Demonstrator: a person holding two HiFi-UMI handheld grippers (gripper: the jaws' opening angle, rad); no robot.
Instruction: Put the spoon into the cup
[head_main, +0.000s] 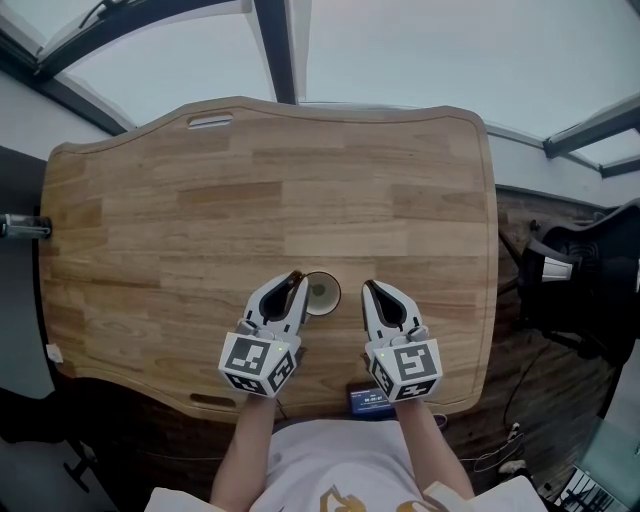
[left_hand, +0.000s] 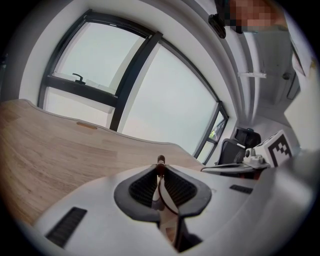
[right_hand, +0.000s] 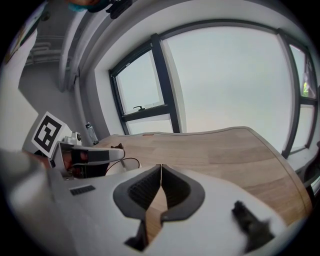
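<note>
One spoon (left_hand: 160, 163) between the left tongs (left_hand: 161, 171)

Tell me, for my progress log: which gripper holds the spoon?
The left gripper: the spoon is pinched between its jaws. The right gripper is shut, empty.

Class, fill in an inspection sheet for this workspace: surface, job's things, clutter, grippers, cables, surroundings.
Surface: wooden table, with a slot near its far edge.
Job's things: cup stands between the two grippers; spoon is clamped in the left gripper and is not seen in the cup.
Clutter: small blue device at the near edge.
Grippers: left gripper shut on the spoon; right gripper shut, with nothing between its jaws.
Cables: thin cable on the floor at right.
Surroundings: windows beyond the table; dark chair at right.
</note>
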